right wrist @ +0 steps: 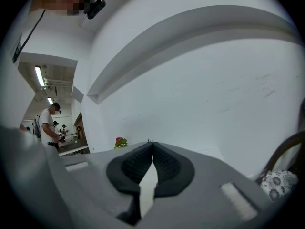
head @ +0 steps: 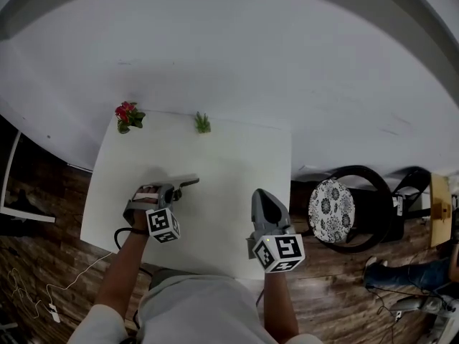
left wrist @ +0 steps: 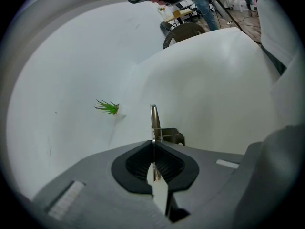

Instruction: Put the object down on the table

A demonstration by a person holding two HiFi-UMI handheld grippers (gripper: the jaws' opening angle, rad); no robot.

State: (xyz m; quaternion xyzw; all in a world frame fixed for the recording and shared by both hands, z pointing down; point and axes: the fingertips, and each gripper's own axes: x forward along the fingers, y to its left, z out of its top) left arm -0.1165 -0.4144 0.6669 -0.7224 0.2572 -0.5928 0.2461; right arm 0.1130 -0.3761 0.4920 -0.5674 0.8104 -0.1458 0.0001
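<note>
Plainly, the left claw [head: 176, 189] [left wrist: 153, 143] is clenched on a thin silvery metal strip [head: 188, 183] [left wrist: 154, 120], which is pinched edge-on between the dark ribbed pads. Most of the strip juts out past the claw tips, above the white rectangular counter [head: 229, 156]. Whether its far end touches the counter cannot be told. A dark shadow lies just beside it on the surface. Each claw's cube carries black-and-white square marker patterns. In the head view the strip's long axis runs from the claw toward the right and slightly away from the person. In the left gripper view it points ahead, to the right of a small green spiky plant [head: 203, 123] [left wrist: 107, 108]. The right claw [head: 259, 193] [right wrist: 151, 143] is clenched on nothing, well apart from the strip.
</note>
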